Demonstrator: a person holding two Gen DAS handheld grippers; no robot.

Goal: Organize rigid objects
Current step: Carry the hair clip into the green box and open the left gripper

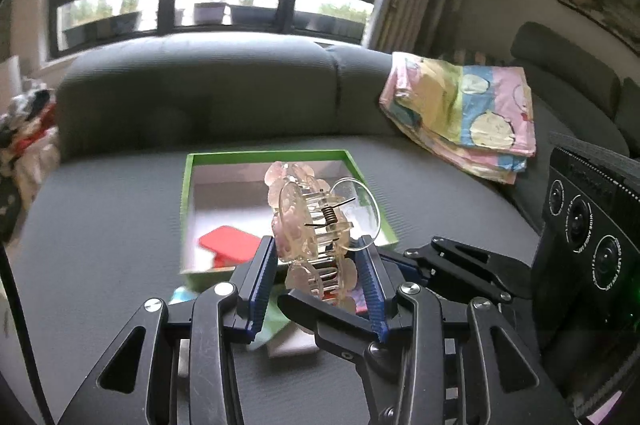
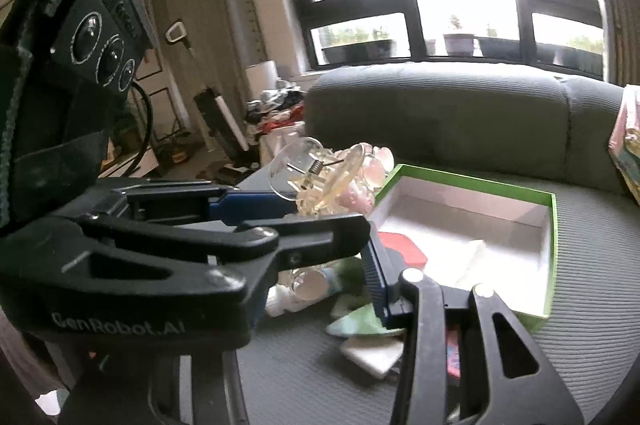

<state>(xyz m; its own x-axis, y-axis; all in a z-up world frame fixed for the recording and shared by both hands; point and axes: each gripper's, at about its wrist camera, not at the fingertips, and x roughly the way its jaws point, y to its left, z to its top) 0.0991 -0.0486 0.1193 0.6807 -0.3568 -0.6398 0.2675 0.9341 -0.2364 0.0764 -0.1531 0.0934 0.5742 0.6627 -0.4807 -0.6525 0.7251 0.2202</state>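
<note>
The left hand-held gripper [image 1: 316, 253] has its blue-padded jaws partly closed on a clear plastic hair claw clip [image 1: 308, 225], the pads pressing on its two sides; the clip is held up off the sofa, its coiled metal spring [image 1: 328, 215] facing the camera and pale pink round ornaments along its outer edge. The right hand-held gripper [image 1: 400, 269] reaches in from the right side of the left wrist view, one black finger crossing under the clip; its jaws are narrowed, and the clip's lower part sits between them, though whether its pads press on the clip I cannot tell. In the right wrist view the clip [image 2: 332, 181] sits above and beyond that gripper's left finger. Just behind the clip lies an open green box [image 1: 188, 185] with a white inside, resting on the grey sofa seat [image 1: 100, 225]; a red flat object [image 1: 228, 245] lies in its near corner. Below the grippers, on the seat before the box, lie a few small items, among them a pale green piece [image 2: 360, 321] and a white flat one [image 2: 372, 353]. A folded pastel cloth [image 1: 464, 113] rests against the sofa back to the right, well apart from the box
</note>
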